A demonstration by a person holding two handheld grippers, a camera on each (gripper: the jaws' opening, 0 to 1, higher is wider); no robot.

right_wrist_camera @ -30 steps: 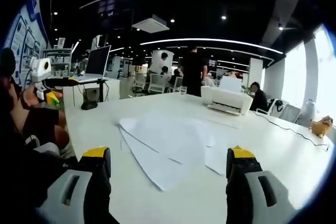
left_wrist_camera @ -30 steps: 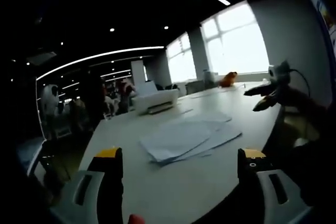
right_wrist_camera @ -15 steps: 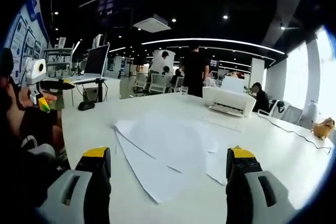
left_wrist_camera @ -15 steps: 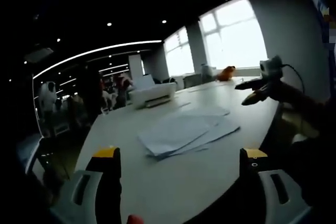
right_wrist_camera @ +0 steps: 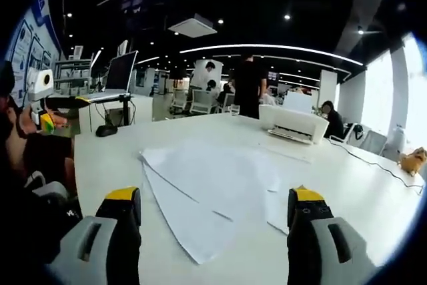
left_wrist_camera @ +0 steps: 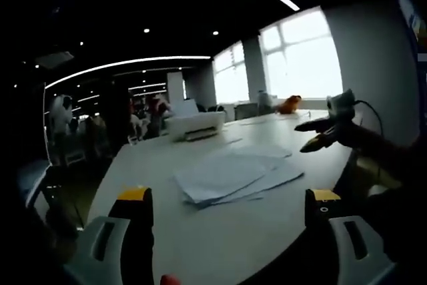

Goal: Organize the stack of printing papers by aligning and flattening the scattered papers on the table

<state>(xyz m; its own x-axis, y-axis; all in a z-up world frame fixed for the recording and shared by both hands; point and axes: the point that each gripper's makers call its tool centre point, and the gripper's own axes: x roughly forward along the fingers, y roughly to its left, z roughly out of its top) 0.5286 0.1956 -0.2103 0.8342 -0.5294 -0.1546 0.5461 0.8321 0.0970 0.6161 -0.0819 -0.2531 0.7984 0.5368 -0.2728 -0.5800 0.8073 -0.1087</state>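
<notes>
both pairs of fingers stand wide apart and hold nothing: the left gripper [left_wrist_camera: 227,215] and the right gripper [right_wrist_camera: 213,215] each hover above the near edge of the surface [right_wrist_camera: 113,158], short of the papers [right_wrist_camera: 213,185], with bare tabletop showing between the yellow-tipped fingers [right_wrist_camera: 121,195]. in the left gripper view the other gripper [left_wrist_camera: 327,128] comes in from the right, held in a hand out past the far side of the sheets.

judging by how things lie, the task has hardly begun. the papers [left_wrist_camera: 230,175] sit near the middle of the surface as a loose, fanned spread, with corners pointing different ways, edges stepped rather than flush, and at least one sheet poking out towards the camera in the right gripper view. nothing looks squared up or pressed flat yet. what is left is the whole job: gathering the sheets, bringing their edges together and flattening the stack.

the surface [left_wrist_camera: 200,231] is a large white table, pale and smooth. farther along it stands a white printer [right_wrist_camera: 293,125], with a dark cable trailing across the top, and a small orange toy [right_wrist_camera: 410,160] near the windows. the room is an open office, dim overhead with strip lights and spotlights, bright windows on one side, a monitor [right_wrist_camera: 121,75] on a desk, and people standing and sitting in the background.
</notes>
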